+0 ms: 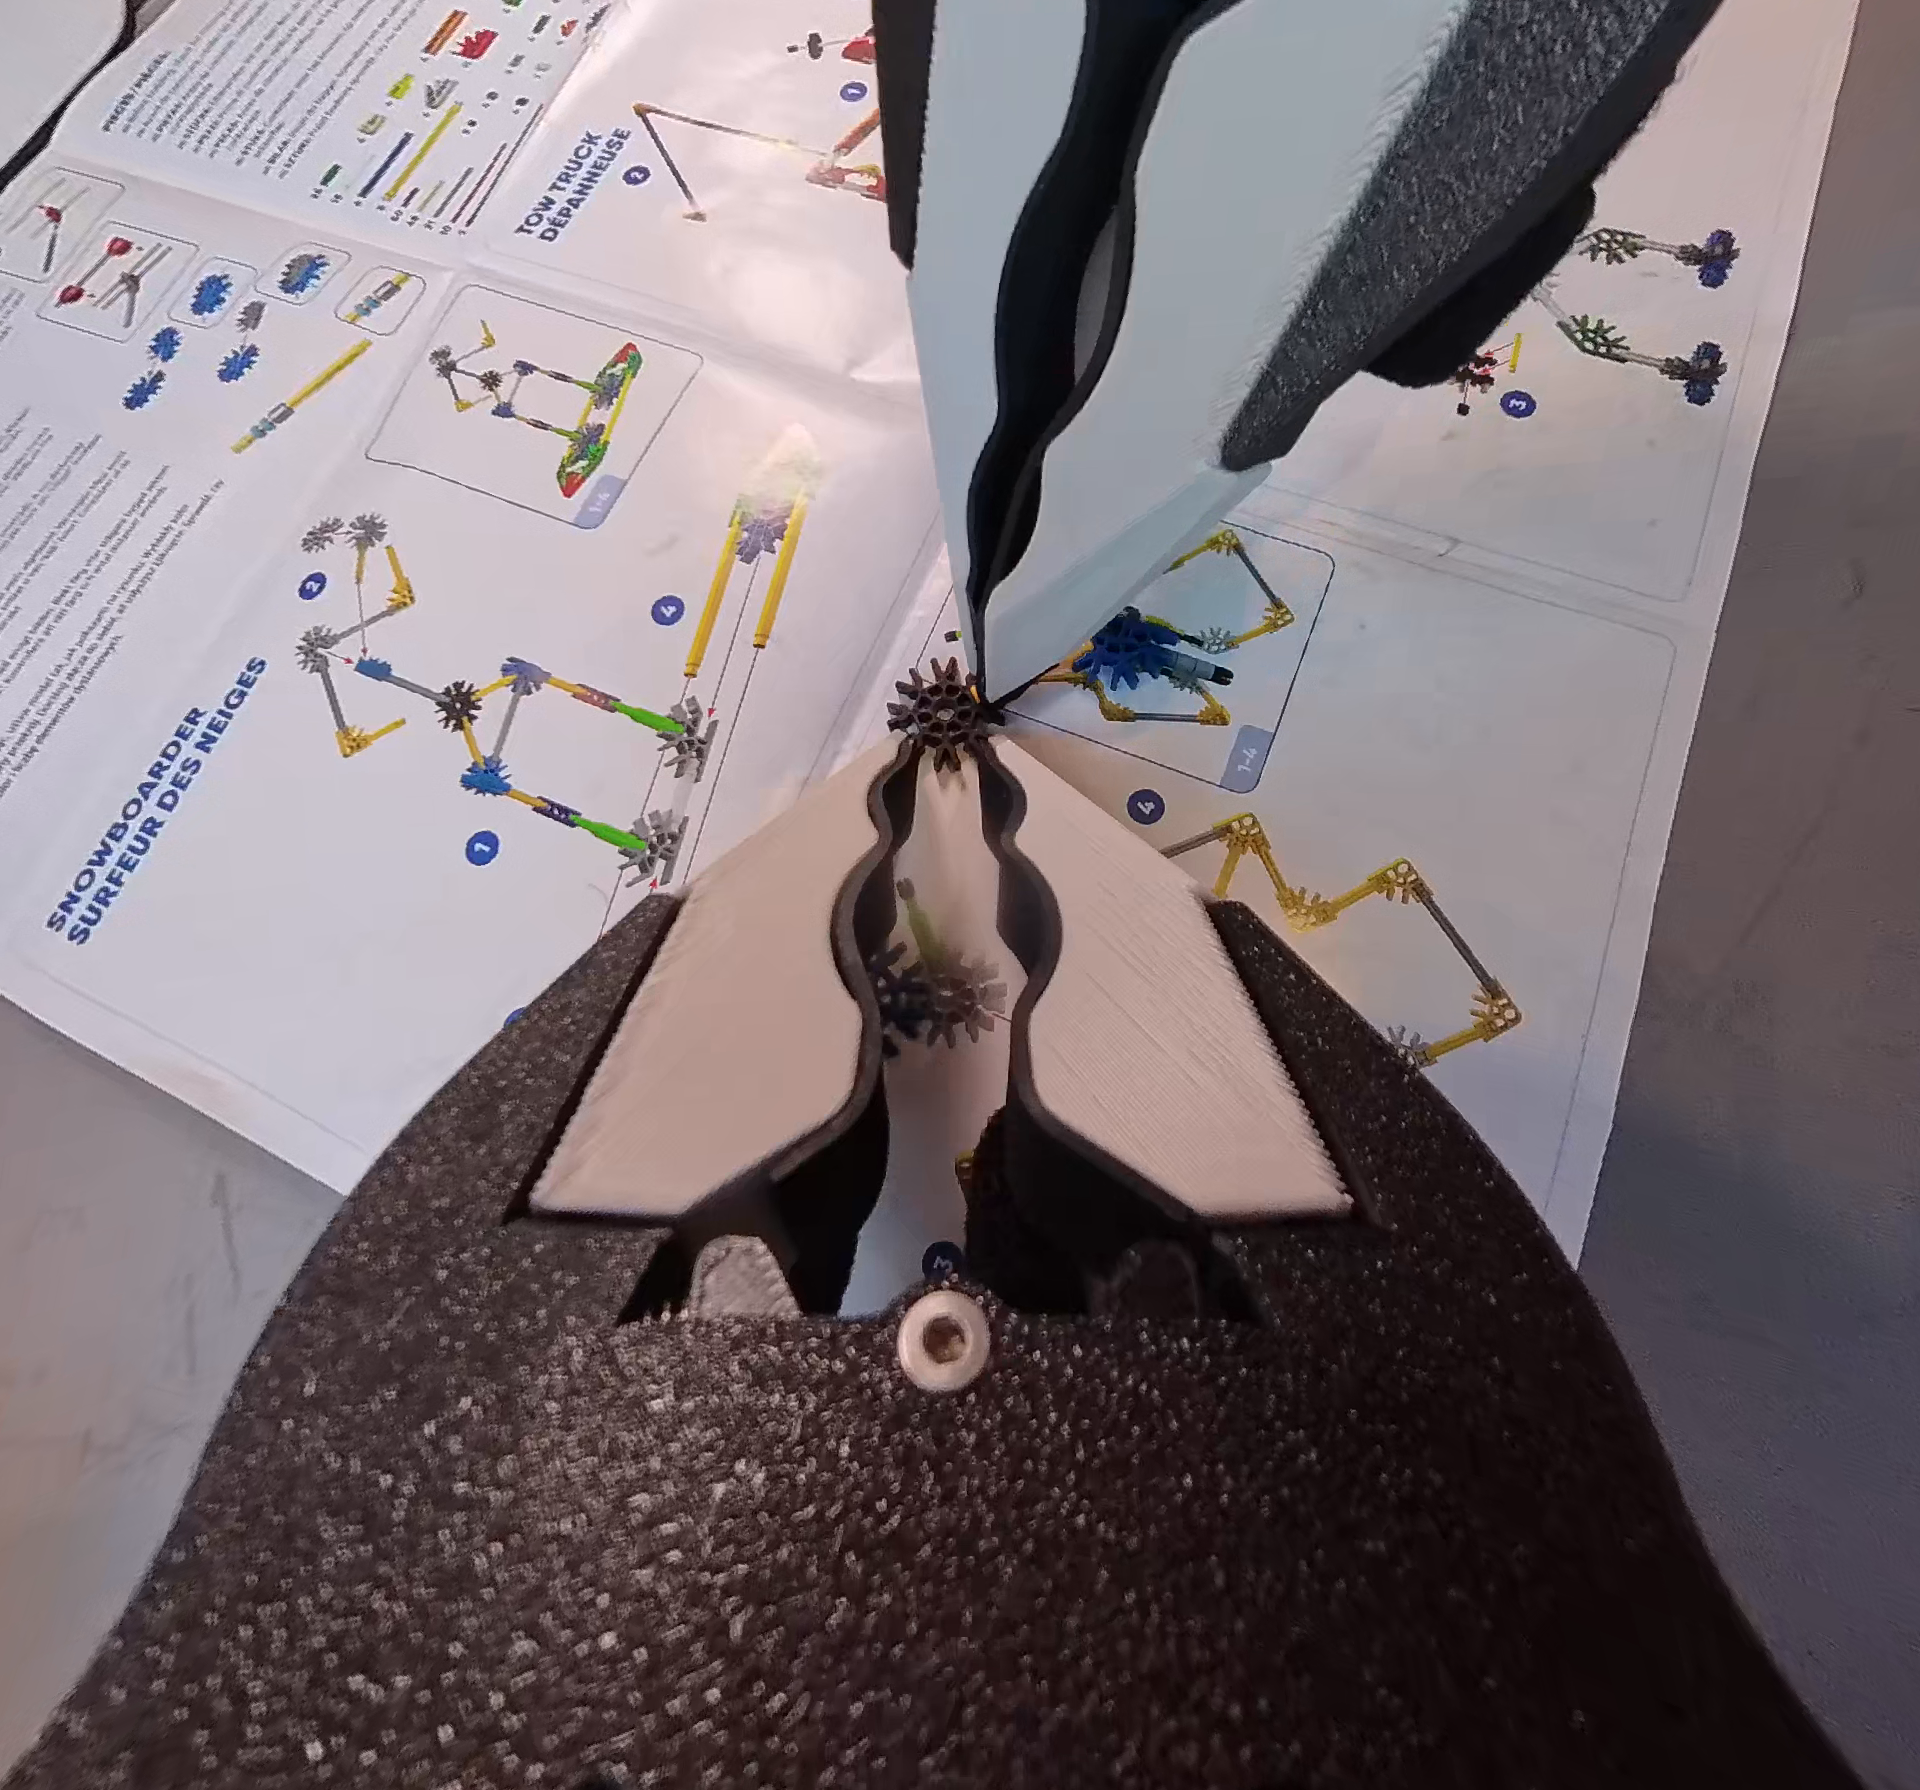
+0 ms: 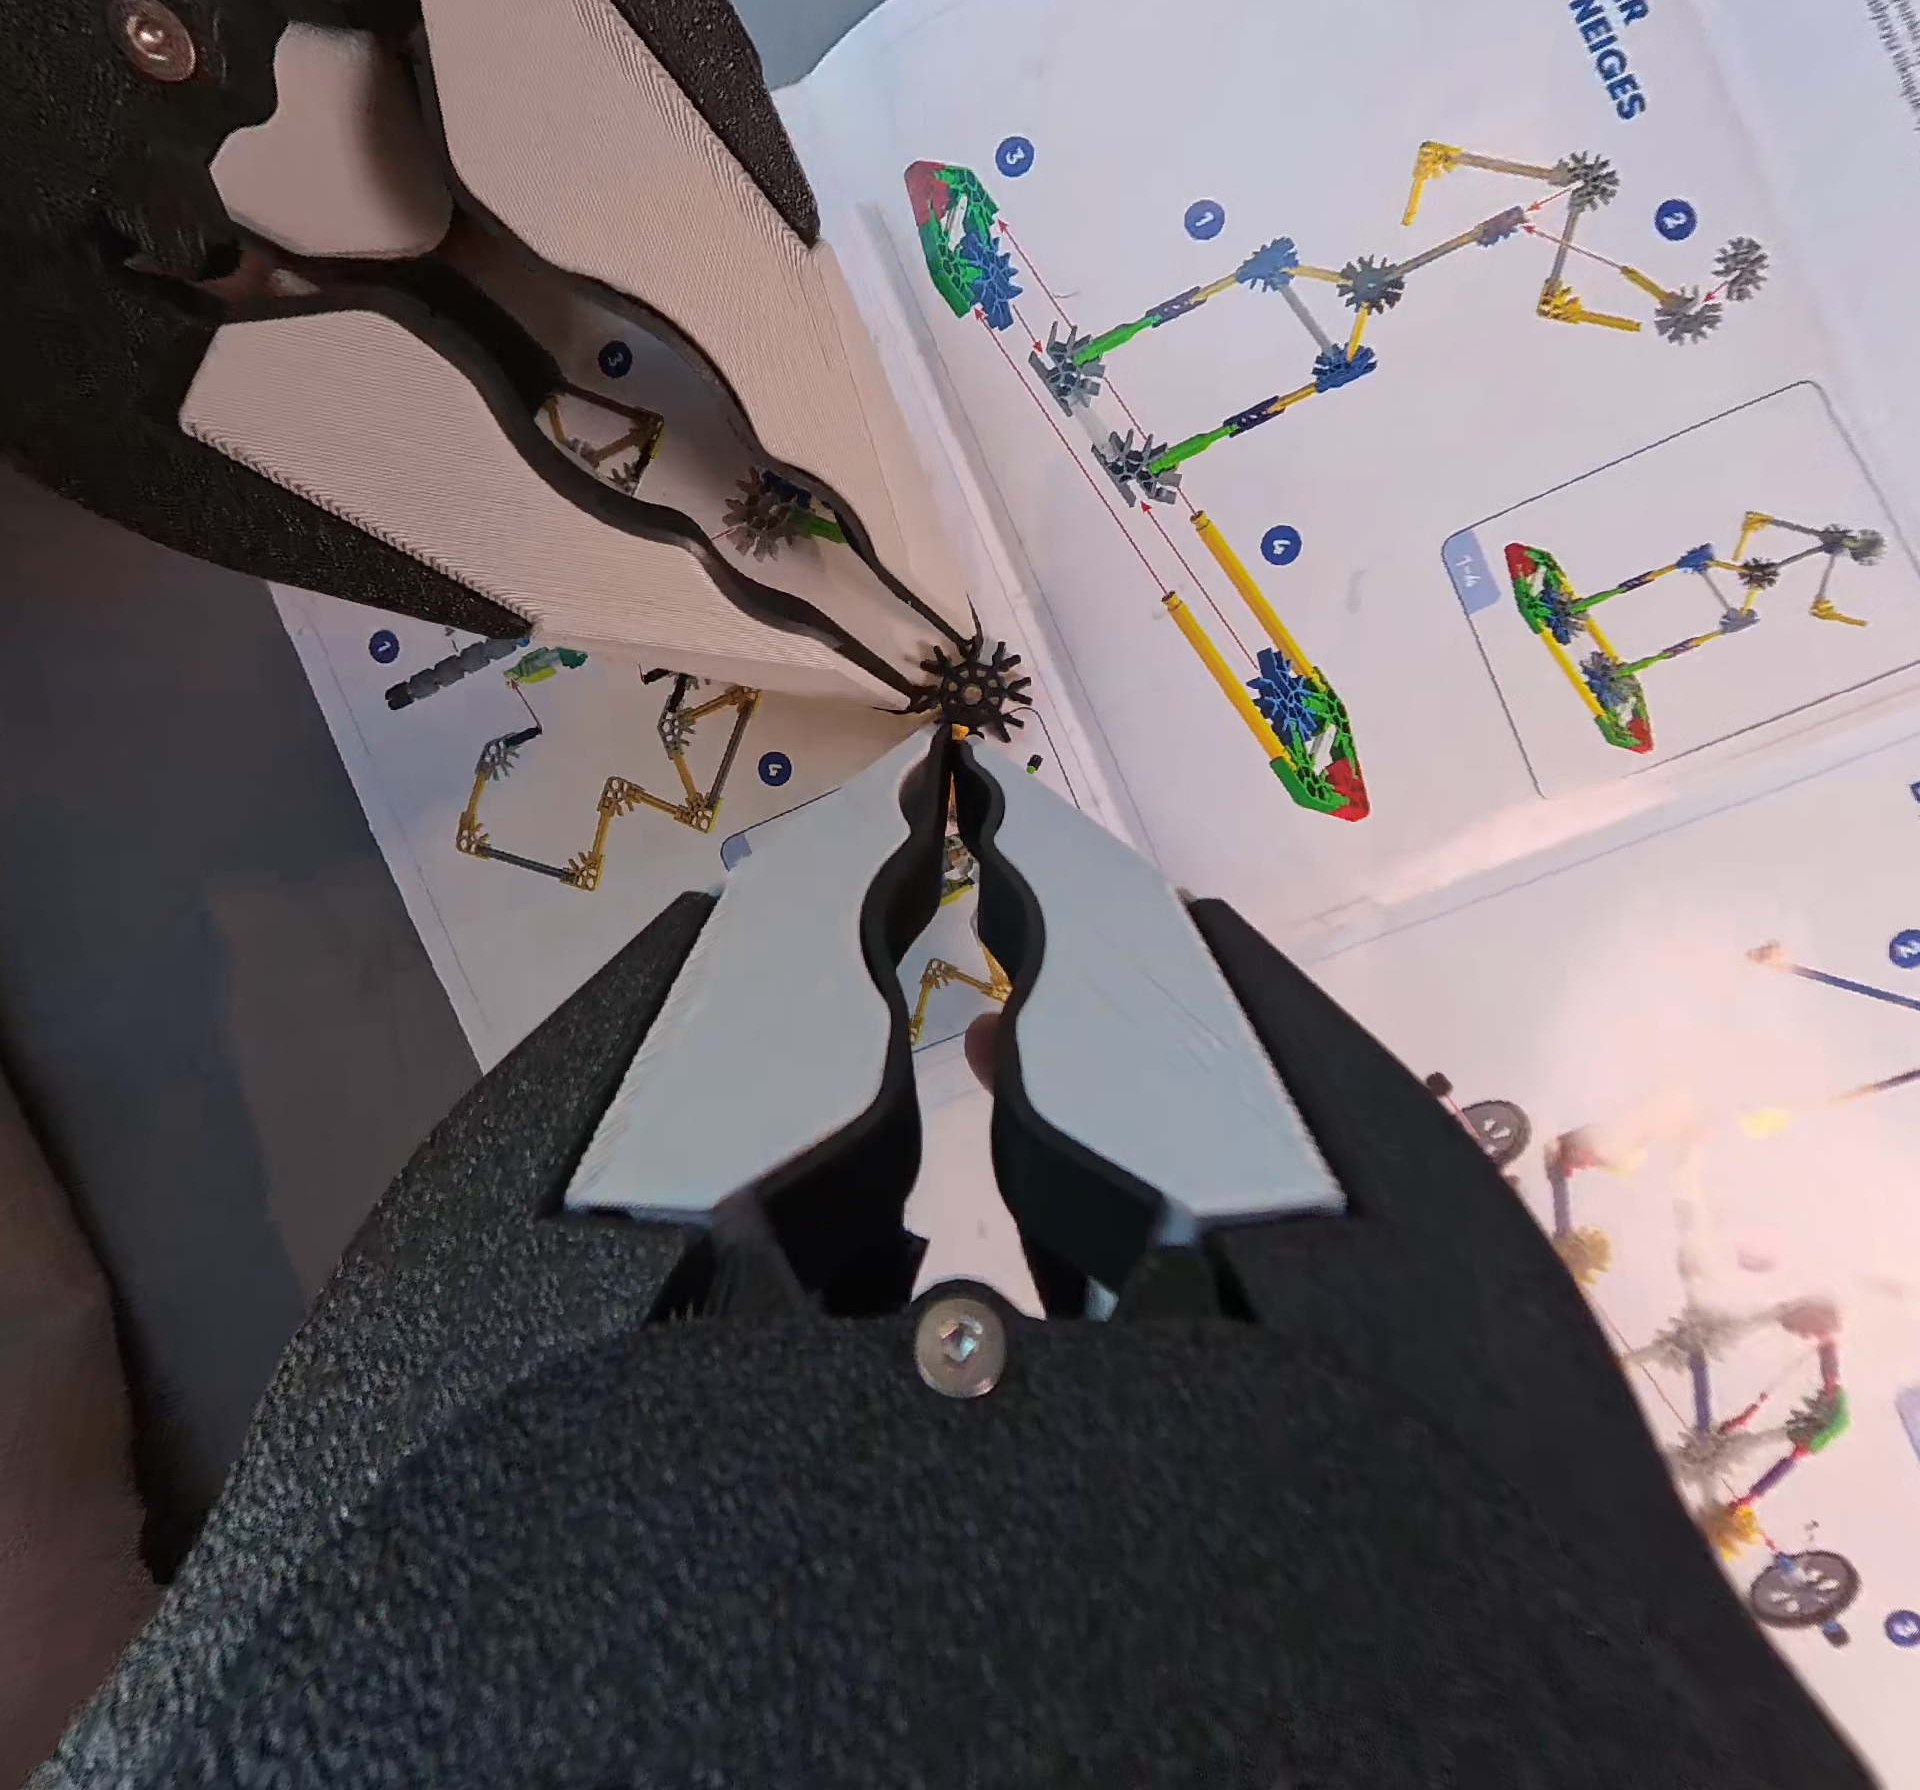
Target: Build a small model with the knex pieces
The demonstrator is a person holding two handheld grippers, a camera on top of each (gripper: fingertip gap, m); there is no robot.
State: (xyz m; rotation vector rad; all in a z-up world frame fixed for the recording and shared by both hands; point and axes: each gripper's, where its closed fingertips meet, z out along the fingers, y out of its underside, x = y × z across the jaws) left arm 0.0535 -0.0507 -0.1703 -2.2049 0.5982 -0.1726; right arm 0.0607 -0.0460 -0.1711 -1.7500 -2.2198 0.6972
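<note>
Connector (image 1: 943, 710), a small dark snowflake-shaped toy piece with radial teeth and a centre hole, sits pinched at the tips of the left gripper (image 1: 948, 753), just above the instruction sheet (image 1: 312, 805). The left gripper reaches forward and low over the sheet, its white fingers (image 1: 748, 992) drawn narrow so the tips clamp the connector's near edge; the wavy black inner pads leave gaps farther back. The right gripper (image 1: 982, 691) comes in from above and across, tilted steeply down, its tips meeting the connector's side. In the right wrist view the connector (image 2: 975, 691) shows face-on, with the right gripper (image 2: 951, 743) directly below it, fingers (image 2: 790, 1034) nearly closed at the tips on a small yellow bit at the connector's rim; what that bit is cannot be told. The left gripper (image 2: 920, 675) enters there from the upper left. The sheet (image 2: 1351, 493) lies unfolded on a grey table (image 2: 156, 805), printed with coloured assembly diagrams.
</note>
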